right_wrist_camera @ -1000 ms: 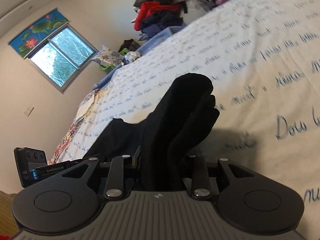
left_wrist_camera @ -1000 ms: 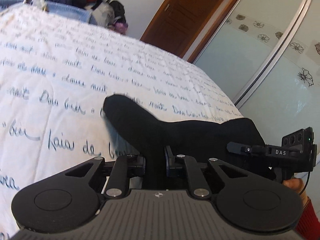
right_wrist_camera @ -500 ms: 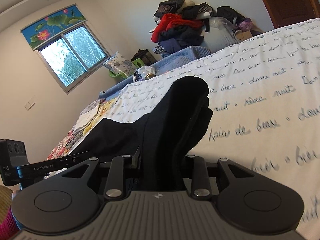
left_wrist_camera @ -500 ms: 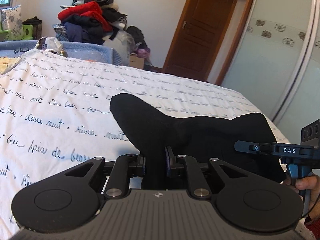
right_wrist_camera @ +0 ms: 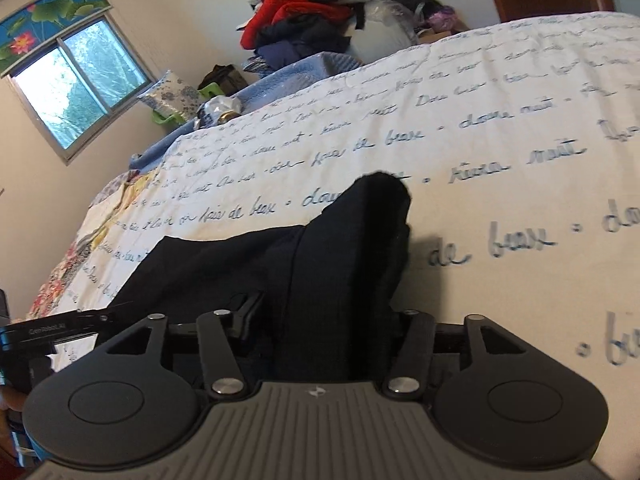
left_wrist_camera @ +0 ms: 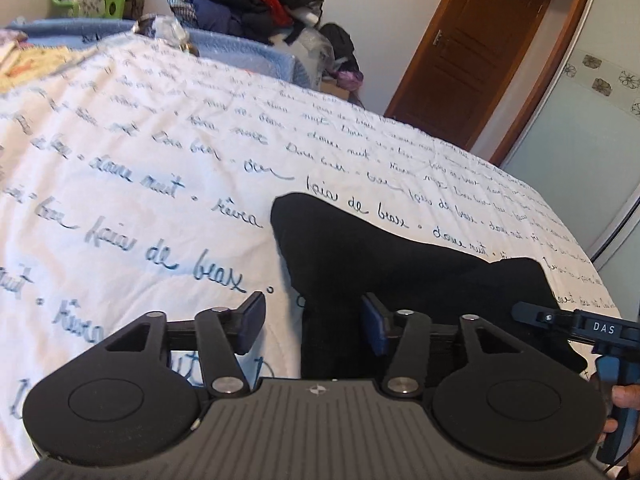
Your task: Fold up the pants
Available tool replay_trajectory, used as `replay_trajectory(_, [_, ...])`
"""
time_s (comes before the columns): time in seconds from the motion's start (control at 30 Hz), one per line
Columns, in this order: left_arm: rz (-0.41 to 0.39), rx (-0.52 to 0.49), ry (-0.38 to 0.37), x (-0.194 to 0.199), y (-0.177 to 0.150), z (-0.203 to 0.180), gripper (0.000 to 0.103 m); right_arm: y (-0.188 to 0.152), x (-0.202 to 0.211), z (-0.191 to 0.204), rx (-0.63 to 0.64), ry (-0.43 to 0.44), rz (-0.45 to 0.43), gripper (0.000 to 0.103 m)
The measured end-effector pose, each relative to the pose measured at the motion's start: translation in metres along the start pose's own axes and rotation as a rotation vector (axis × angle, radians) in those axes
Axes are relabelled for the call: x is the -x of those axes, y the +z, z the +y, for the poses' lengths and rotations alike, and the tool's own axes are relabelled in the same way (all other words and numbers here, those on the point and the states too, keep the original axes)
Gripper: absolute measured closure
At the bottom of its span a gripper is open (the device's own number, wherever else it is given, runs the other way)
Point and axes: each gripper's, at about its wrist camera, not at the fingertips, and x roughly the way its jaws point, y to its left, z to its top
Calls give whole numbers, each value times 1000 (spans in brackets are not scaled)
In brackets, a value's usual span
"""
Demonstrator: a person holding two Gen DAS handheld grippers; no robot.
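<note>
Now both tongs, left (left_wrist_camera: 313, 322) and right (right_wrist_camera: 324, 316), are opening around the black pants (left_wrist_camera: 400, 272).

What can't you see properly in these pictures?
- Pants: in the left view the near part is hidden behind the left claw; in the right view the right claw covers it.
- Whether the fold is neat: the black cloth shows no creases in either view.
- Writing on the bedspread: blurred in the right view.
- The person: only a hand at the left view's right edge.
</note>
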Motion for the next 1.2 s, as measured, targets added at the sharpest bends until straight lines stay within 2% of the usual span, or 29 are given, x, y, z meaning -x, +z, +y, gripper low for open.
replay_trajectory(0.07, [-17,-2,-2,18,-6,-3,42,-5,19,2,12,-57,-50,46])
replay_trajectory(0.13, [-16,6,-27,33,-16,-5,36,-13,42,11,76,-126,-116,46])
replay_trajectory(0.23, [27,53,-73,37,-34,-4,34,-34,69,33,201,-102,-169,44])
replay_trajectory(0.3, [86,100,-126,29,-46,1,39,-46,76,47,271,-71,-161,45])
replay_trajectory(0.33, [108,116,-136,26,-53,1,45,-50,74,54,297,-63,-142,45])
replay_trajectory(0.4, [97,83,-111,30,-64,-3,50,-57,68,61,323,-56,-93,44])
replay_trajectory(0.47, [85,55,-106,40,-70,-7,59,-63,63,66,348,-77,-72,45])
replay_trajectory(0.57, [102,77,-109,52,-74,-5,66,-68,65,71,375,-102,-59,44])
replay_trajectory(0.7, [109,76,-66,54,-76,3,65,-74,73,75,382,-99,-63,43])
replay_trajectory(0.77, [113,114,-60,54,-77,7,69,-79,70,77,407,-110,-47,39])
replay_trajectory(0.87, [41,29,-15,70,-80,-12,74,-84,69,80,426,-165,-37,39])
replay_trajectory(0.93, [18,1,1,80,-84,-22,74,-88,79,83,414,-143,-41,39])
replay_trajectory(1.03, [26,5,16,87,-93,-33,74,-97,97,91,408,-126,-29,37])
replay_trajectory(1.1, [21,-19,50,91,-99,-41,73,-102,108,97,420,-136,-19,27])
replay_trajectory(1.13, [17,-34,67,92,-102,-45,66,-105,114,101,431,-140,-16,25])
replay_trajectory(1.17, [15,-45,79,94,-104,-49,54,-107,121,105,445,-142,-16,23])
replay_trajectory(1.2, [10,-49,86,95,-106,-51,48,-108,128,108,456,-142,-13,19])
